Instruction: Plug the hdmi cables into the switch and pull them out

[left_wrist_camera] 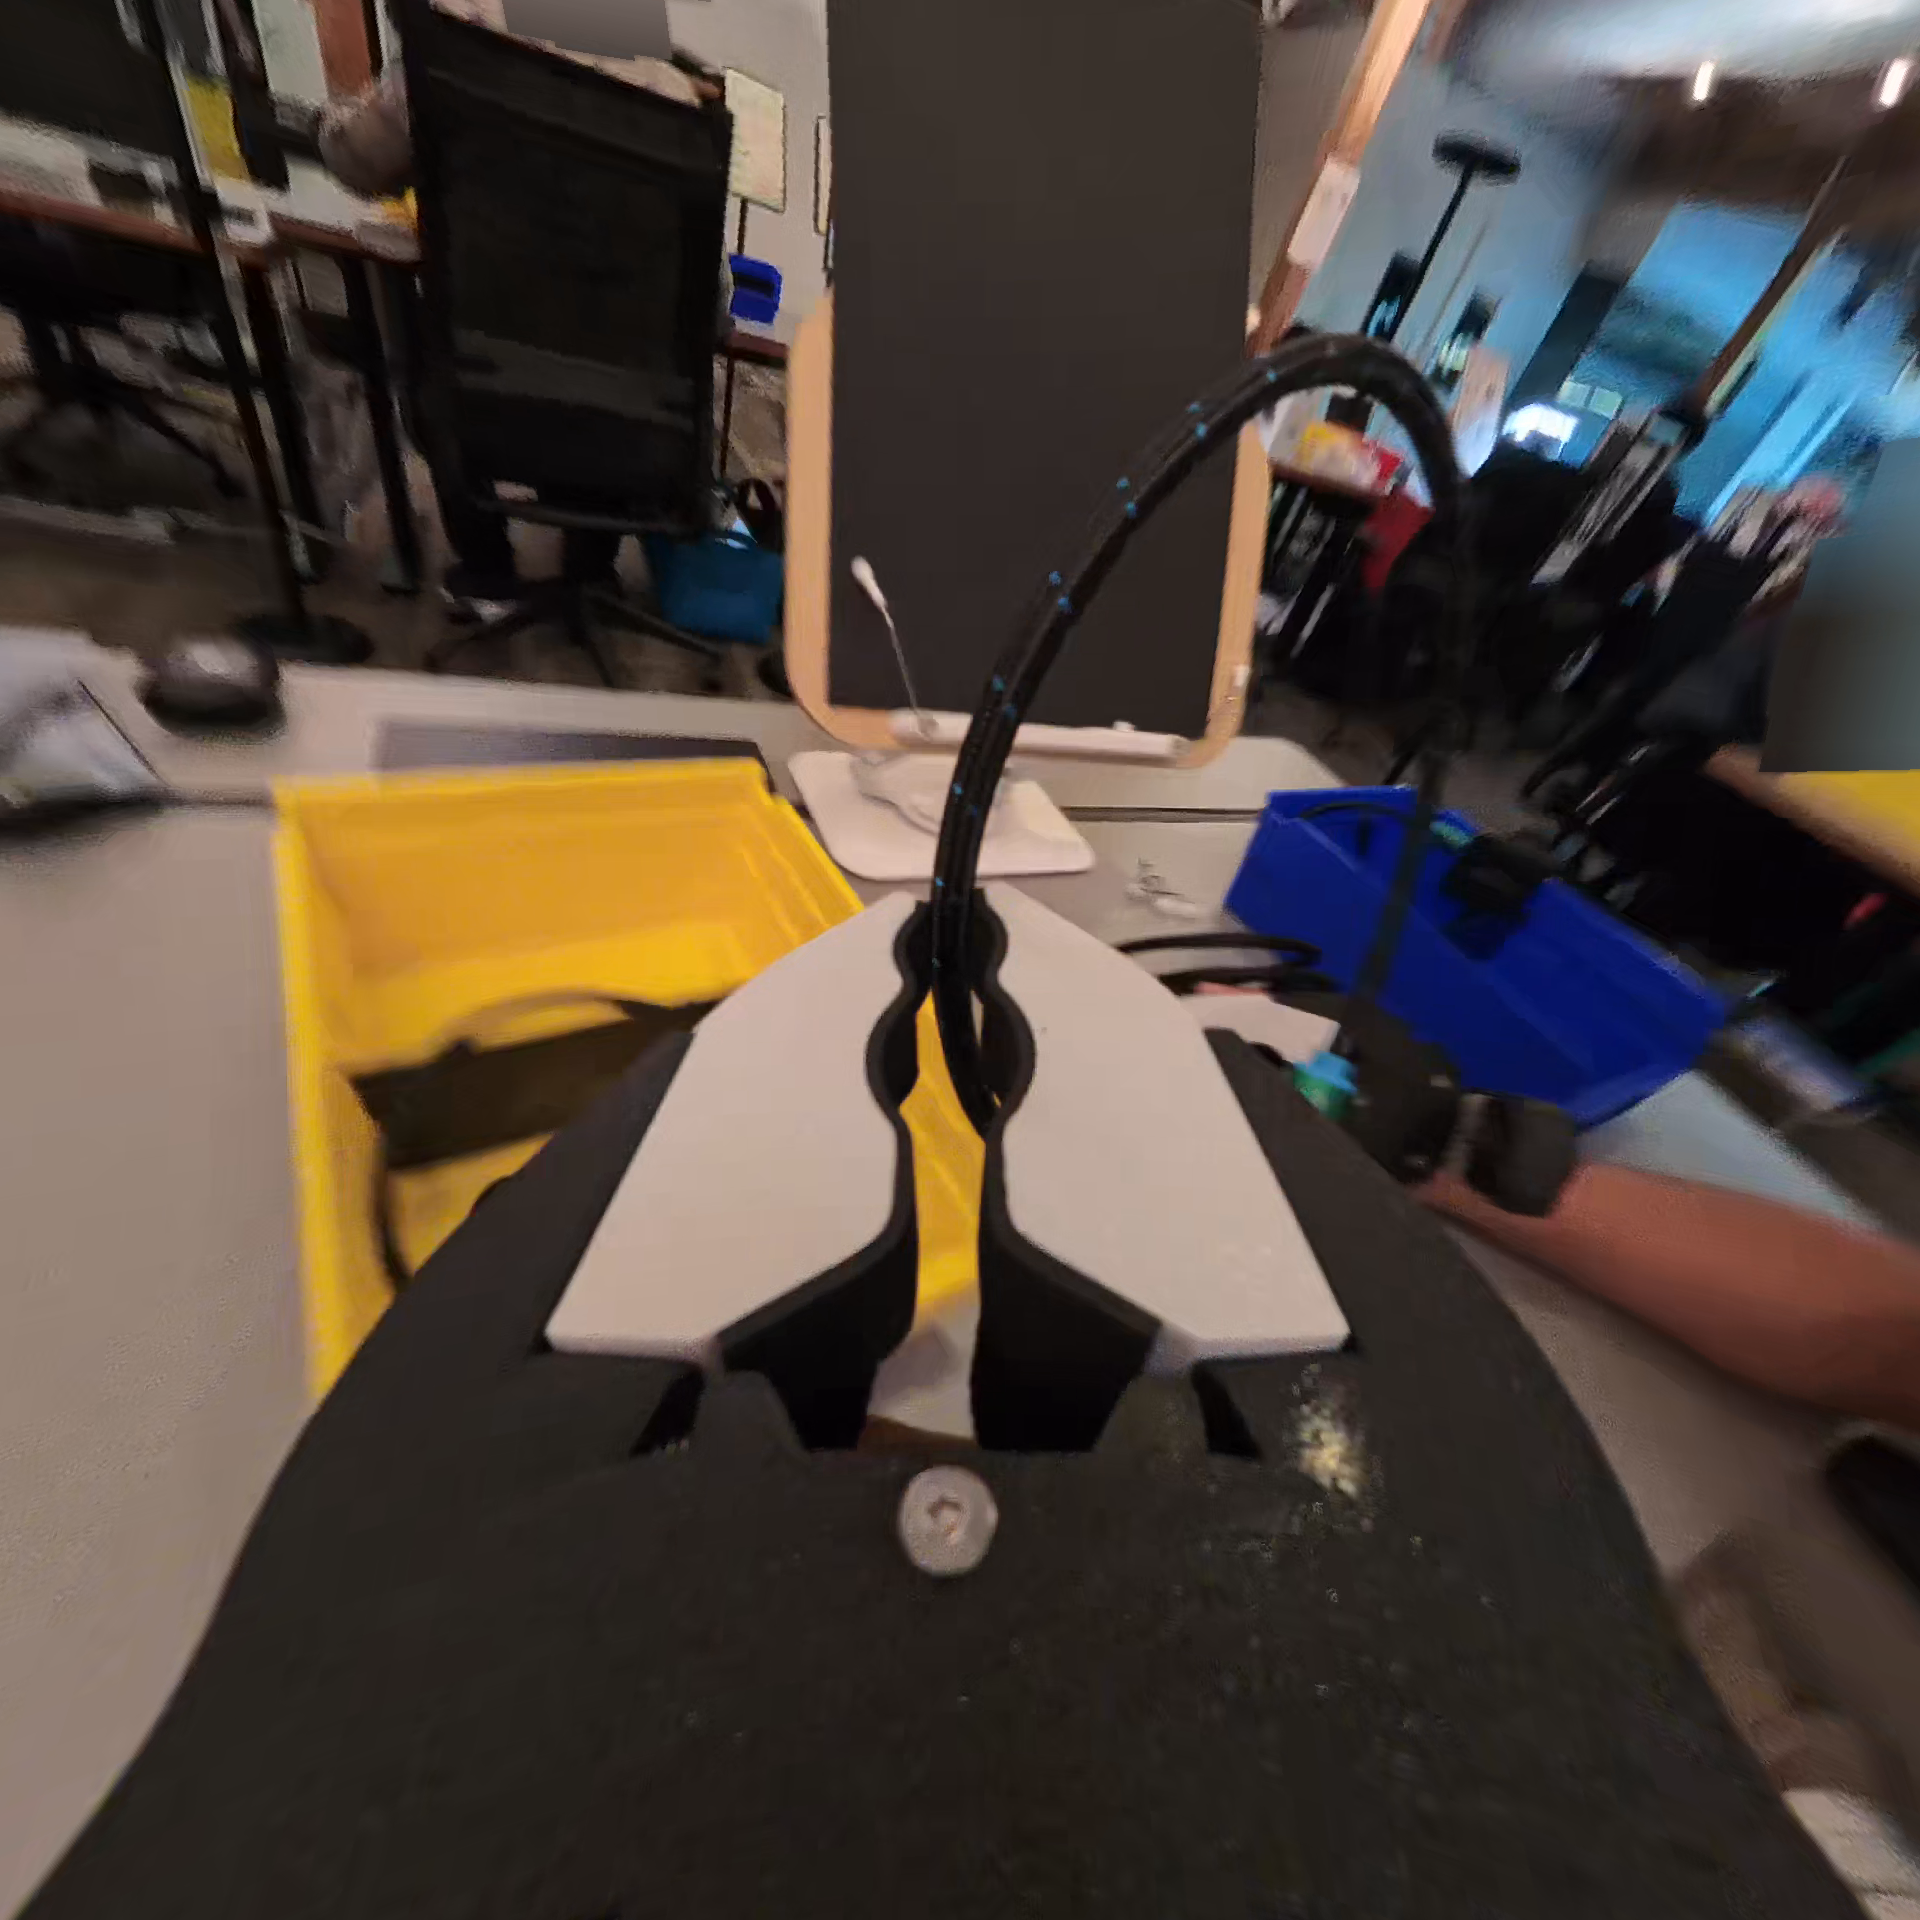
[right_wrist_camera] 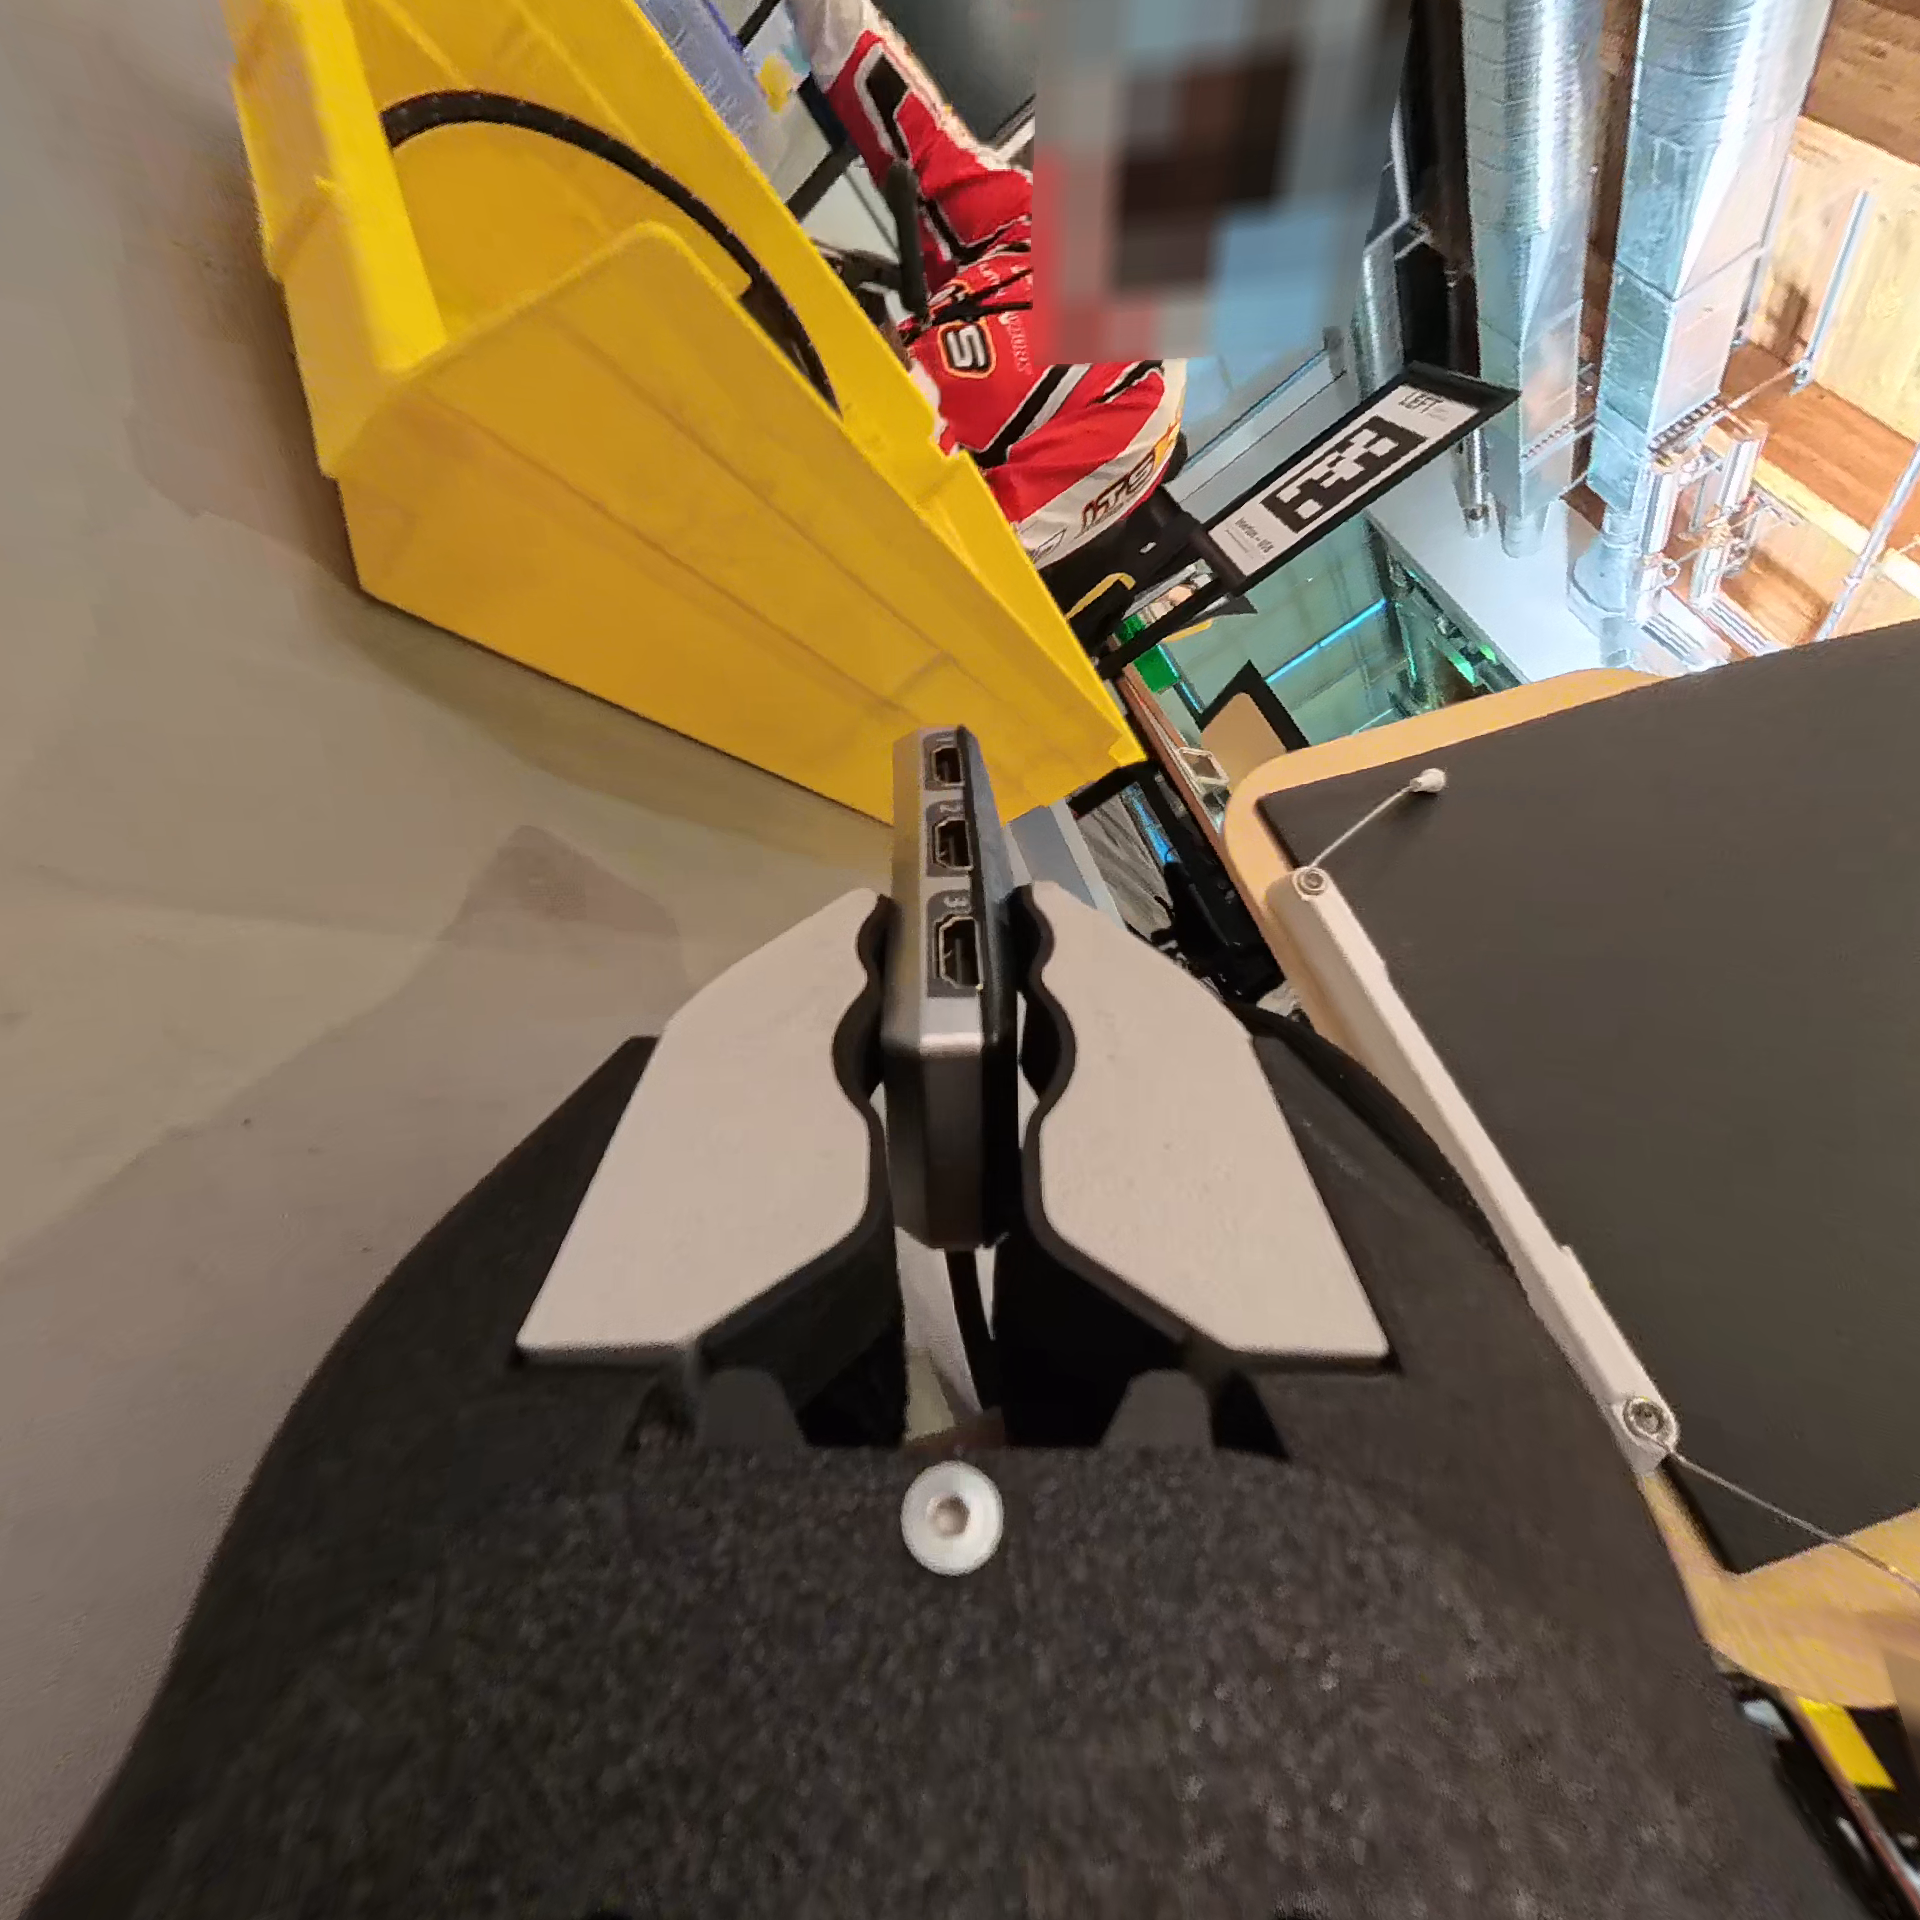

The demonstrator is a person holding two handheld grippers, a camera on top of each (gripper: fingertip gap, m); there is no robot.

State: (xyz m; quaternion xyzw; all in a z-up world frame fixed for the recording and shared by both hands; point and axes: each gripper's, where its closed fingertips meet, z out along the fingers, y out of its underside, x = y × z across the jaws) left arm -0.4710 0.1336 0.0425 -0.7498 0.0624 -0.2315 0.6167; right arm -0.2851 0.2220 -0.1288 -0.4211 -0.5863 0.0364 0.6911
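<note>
Your left tool is clamped on the black cable, which arcs up and over to the right; its plug isn't visible, so can't tell which way it faces. Your right tool is clamped on the switch, a slim dark box held on edge, long axis running away from you, w/ three empty ports stacked near to far. Yellow bin sits far left on the worktop. Looks like nothing's plugged in yet; next you'd need plug lined up w/ a port
</note>
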